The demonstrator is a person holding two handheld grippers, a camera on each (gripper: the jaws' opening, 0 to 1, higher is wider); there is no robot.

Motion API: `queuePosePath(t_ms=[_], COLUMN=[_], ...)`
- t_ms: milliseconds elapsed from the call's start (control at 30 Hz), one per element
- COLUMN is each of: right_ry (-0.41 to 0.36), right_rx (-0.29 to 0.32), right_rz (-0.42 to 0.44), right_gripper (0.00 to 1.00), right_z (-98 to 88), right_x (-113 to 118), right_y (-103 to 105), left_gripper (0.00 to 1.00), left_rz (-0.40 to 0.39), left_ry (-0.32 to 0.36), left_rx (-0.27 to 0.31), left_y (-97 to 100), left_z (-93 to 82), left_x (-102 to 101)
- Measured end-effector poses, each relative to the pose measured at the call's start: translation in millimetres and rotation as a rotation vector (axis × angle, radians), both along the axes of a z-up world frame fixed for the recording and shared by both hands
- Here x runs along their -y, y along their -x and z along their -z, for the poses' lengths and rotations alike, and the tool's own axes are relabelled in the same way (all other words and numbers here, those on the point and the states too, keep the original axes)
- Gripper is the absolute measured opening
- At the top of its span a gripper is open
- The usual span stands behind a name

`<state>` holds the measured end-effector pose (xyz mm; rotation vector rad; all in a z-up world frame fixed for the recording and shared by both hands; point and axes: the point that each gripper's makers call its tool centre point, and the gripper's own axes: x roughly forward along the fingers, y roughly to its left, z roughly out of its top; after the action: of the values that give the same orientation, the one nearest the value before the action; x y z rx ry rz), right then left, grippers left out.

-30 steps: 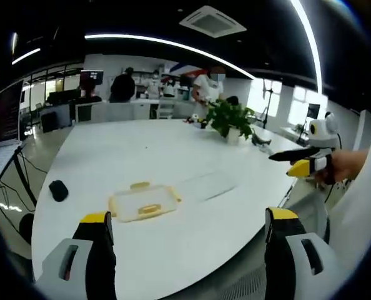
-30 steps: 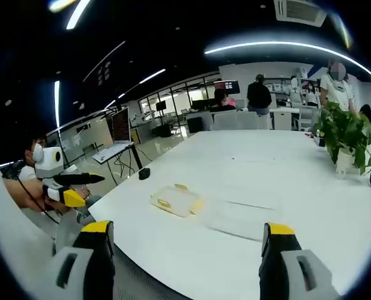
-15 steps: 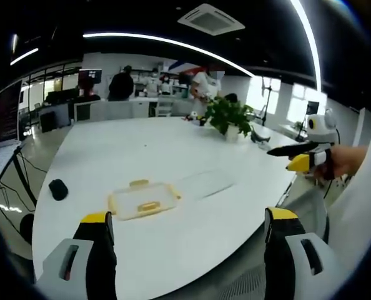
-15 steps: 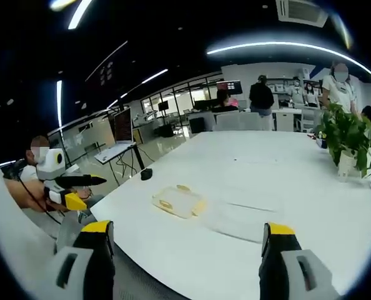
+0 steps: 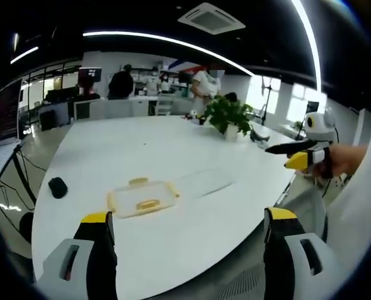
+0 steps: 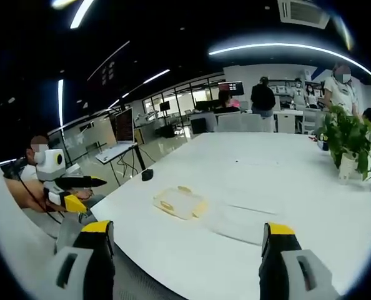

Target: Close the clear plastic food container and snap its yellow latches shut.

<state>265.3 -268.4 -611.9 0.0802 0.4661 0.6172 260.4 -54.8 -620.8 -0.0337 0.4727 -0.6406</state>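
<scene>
Left gripper view has the left hand-held gripper (image 5: 188, 250) gaping wide and empty at the bottom, the yellow-latched lid (image 5: 142, 199) on the white bench (image 5: 173, 237) at centre-left beside the clear container (image 5: 205, 184), while the right hand-held gripper (image 6: 184, 253) likewise gapes empty

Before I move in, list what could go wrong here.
1. The lid lies apart from the container; being clear, it is hard to see on the white table, so a grab may miss.
2. The container sits near the table edge; a push could slide it off.
3. Both tools, left and right, are off the table, so the reach is long.
</scene>
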Motion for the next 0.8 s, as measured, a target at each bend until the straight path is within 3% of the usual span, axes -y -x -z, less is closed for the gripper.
queuePosePath(t_ms=[800], right_ry=[-0.007], right_rx=[0.004], right_rz=[-0.005], right_gripper=[0.99], right_z=[-0.9], right_x=[-1.5], right_y=[1.9], left_gripper=[0.97], left_rz=[-0.02], left_ry=[0.006], left_rx=[0.006], left_y=[-2.2], left_z=[-0.5], left_x=[-2.4])
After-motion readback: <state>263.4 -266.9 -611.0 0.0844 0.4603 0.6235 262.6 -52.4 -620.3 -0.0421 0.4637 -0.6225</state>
